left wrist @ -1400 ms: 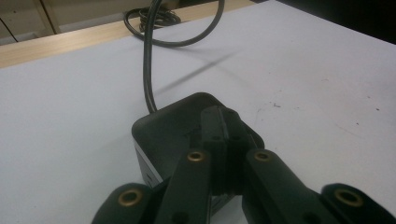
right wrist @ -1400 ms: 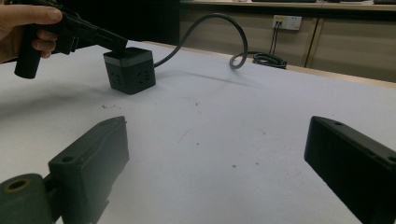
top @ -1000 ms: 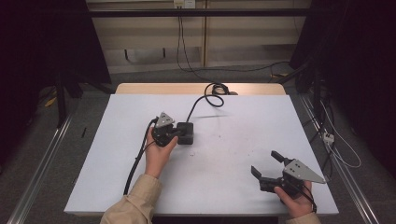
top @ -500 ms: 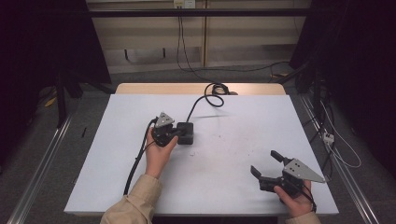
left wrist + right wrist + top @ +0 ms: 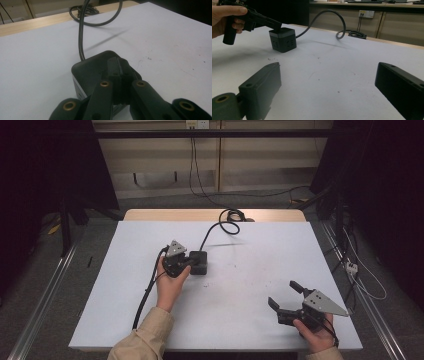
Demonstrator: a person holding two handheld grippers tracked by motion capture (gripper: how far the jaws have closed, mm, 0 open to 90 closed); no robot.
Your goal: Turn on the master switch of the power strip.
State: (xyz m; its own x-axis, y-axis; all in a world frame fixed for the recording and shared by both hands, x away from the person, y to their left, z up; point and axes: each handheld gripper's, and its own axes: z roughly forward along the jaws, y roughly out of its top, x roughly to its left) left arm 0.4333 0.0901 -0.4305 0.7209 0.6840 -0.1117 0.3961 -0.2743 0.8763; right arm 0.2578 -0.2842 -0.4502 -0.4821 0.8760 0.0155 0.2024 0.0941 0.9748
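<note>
A black cube power socket sits on the white table, left of centre. Its thick black cable arches up and loops to the table's far edge. My left gripper is shut, jaws pressed together, and its tips rest on the cube's top face. Nothing shows between its jaws. My right gripper is open wide near the front right corner, low over the bare tabletop, holding nothing.
The white tabletop has faint scuff marks near its middle. A wooden strip runs along the far edge, where the cable coils. Metal rails and loose cables lie on the floor beside the table.
</note>
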